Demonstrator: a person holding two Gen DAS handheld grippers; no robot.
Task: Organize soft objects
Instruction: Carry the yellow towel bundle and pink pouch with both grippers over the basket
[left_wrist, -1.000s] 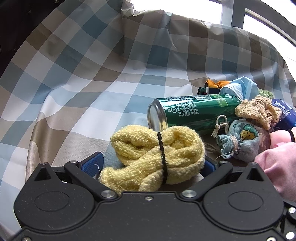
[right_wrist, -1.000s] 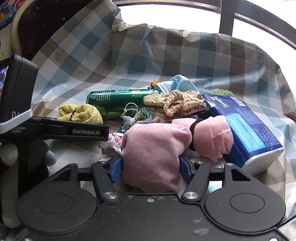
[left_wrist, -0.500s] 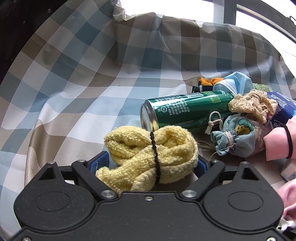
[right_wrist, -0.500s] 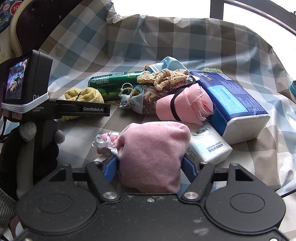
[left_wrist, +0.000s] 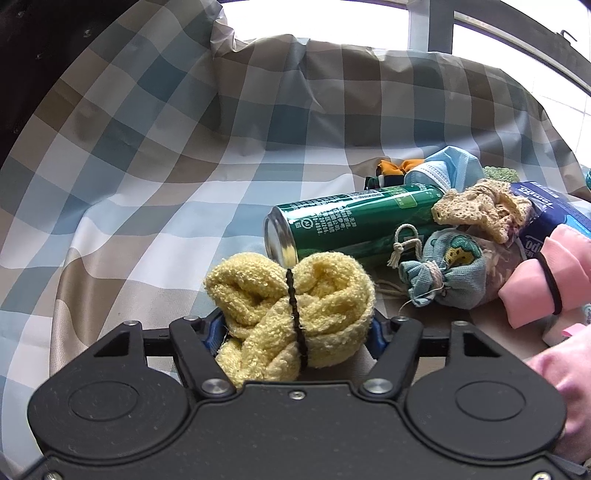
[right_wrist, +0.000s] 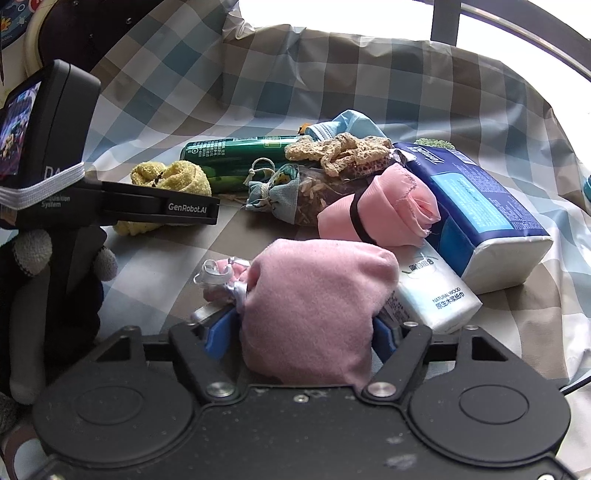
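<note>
My left gripper (left_wrist: 295, 328) is shut on a yellow terry cloth bundle (left_wrist: 295, 306) tied with a black band; the bundle also shows in the right wrist view (right_wrist: 170, 177). My right gripper (right_wrist: 306, 332) is shut on a pink felt pouch (right_wrist: 314, 302) with a white ribbon at its neck. A rolled pink cloth (right_wrist: 384, 210) with a black band lies beyond it. A small blue drawstring sachet (left_wrist: 443, 273) and a beige lace piece (left_wrist: 480, 210) lie beside a green can (left_wrist: 354, 225).
A blue tissue pack (right_wrist: 476, 210) and a small white tissue pack (right_wrist: 432, 291) lie at the right. A blue face mask (left_wrist: 443, 173) and an orange item (left_wrist: 395, 168) lie behind the can. Everything rests on a checked cloth (left_wrist: 155, 177) that rises at the back.
Both grippers have drawn back toward me with their bundles. The pink pouch has come away from the pile, uncovering the small white tissue pack.
</note>
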